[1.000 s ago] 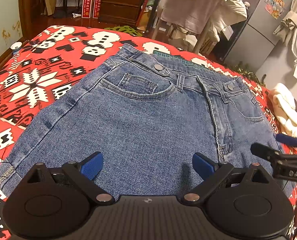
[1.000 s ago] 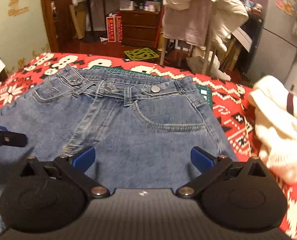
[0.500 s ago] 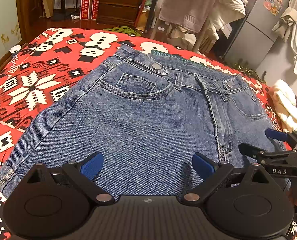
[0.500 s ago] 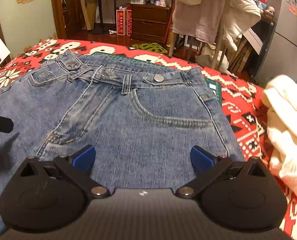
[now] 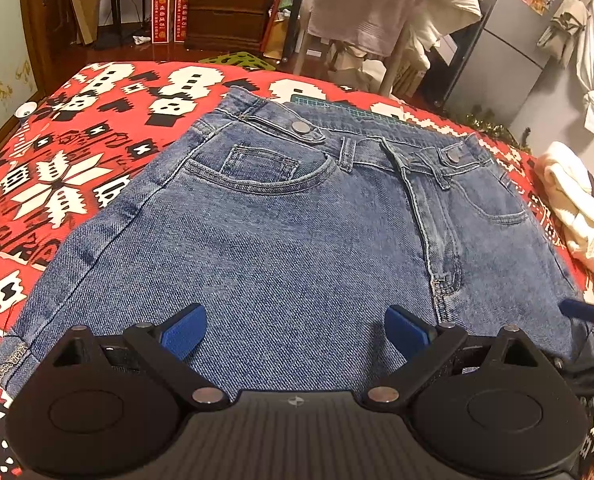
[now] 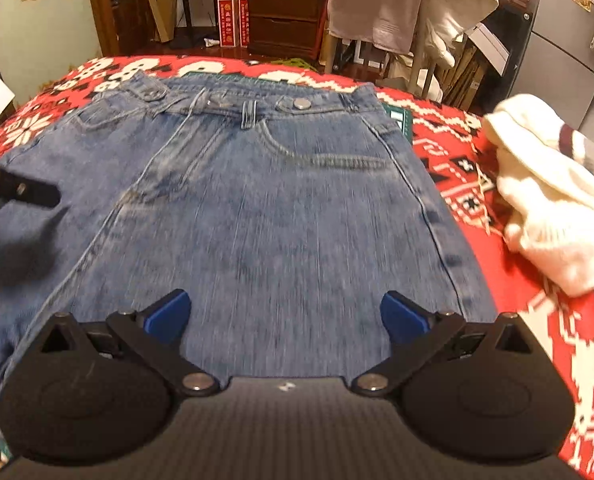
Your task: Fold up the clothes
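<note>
Blue denim jeans (image 5: 281, 232) lie flat, front up, on a red patterned blanket (image 5: 65, 168), waistband at the far side. My left gripper (image 5: 295, 334) hovers open over the near left part of the denim, nothing between its blue pads. In the right wrist view the same jeans (image 6: 265, 216) fill the middle, and my right gripper (image 6: 285, 316) is open above their near right part. The right gripper's blue fingertip (image 5: 579, 310) shows at the left view's right edge; the left gripper's black finger (image 6: 21, 192) shows at the right view's left edge.
A cream knitted garment (image 6: 549, 208) lies bunched on the blanket to the right of the jeans, also seen as a cream heap (image 5: 577, 208). A green mat corner (image 6: 397, 118) pokes out under the waistband. Beyond the bed stand a chair draped with clothes (image 5: 377, 8) and a wooden dresser (image 5: 229, 12).
Both grippers have moved forward over the jeans toward the waistband. The right gripper has slid toward the right edge of the left view. Both stay open.
</note>
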Action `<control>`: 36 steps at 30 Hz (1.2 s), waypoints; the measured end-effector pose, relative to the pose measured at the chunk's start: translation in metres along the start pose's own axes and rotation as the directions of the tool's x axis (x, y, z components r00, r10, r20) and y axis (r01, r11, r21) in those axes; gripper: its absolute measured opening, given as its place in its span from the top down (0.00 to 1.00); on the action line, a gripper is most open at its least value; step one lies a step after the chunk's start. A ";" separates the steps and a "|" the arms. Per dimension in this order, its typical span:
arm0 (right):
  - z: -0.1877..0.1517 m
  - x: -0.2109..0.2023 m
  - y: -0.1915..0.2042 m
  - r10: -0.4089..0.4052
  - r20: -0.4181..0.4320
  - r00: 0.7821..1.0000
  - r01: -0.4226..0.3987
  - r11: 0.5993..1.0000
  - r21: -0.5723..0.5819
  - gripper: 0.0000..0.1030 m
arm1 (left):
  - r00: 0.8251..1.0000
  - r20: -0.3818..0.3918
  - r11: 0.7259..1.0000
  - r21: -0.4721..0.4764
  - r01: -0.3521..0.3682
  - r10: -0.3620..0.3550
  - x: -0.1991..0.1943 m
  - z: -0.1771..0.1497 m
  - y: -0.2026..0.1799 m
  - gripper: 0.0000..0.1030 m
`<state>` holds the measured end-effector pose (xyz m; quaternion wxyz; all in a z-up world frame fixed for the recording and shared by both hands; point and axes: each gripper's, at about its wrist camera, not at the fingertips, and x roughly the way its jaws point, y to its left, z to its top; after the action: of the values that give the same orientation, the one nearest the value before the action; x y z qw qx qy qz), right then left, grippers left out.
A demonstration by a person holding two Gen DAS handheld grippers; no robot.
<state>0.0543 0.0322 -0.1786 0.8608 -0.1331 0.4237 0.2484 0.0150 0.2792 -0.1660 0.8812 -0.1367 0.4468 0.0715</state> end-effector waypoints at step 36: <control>0.035 -0.066 0.000 0.009 -0.048 0.999 0.002 0.976 0.218 0.00 | 0.999 0.052 0.997 0.078 -0.009 0.005 -0.001 0.024 0.000 0.08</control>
<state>0.0435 0.0268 -0.1049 0.8592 -0.0432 0.4695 0.1986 0.0328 0.2862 -0.1511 0.8970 -0.0985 0.4266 0.0607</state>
